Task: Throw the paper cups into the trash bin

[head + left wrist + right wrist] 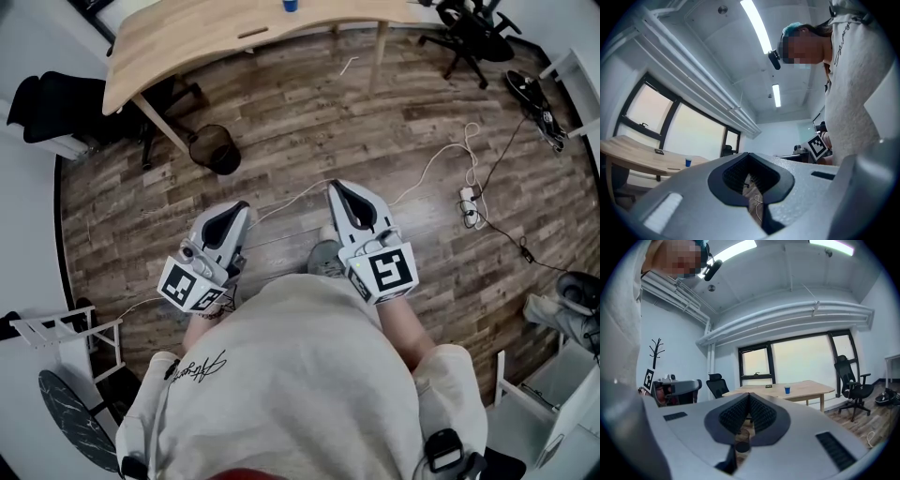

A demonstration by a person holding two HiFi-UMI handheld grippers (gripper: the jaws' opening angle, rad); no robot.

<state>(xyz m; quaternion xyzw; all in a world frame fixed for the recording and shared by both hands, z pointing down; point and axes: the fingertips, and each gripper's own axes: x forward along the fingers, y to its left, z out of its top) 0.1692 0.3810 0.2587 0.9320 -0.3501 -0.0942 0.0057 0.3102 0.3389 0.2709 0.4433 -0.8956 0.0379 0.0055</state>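
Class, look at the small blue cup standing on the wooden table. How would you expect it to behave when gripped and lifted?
The cup is small and apparently paper, so probably light and easily crushed by a hard squeeze. It stands upright on the smooth table, so a sideways nudge would likely tip it, and then it might roll.

The left gripper point(748, 154) is seen with its jaws brought together at the tips, and nothing is held between them. Through the hollow below the tips a strip of wooden floor point(748, 189) and a white cable point(758, 200) are shown. At the left a wooden table point(642, 157) is seen beneath large windows point(693, 129), and a blue cup point(688, 162) stands upright on it. The right side is filled by a person's pale sleeve point(853, 93), with a marker cube point(818, 146) just beside it.
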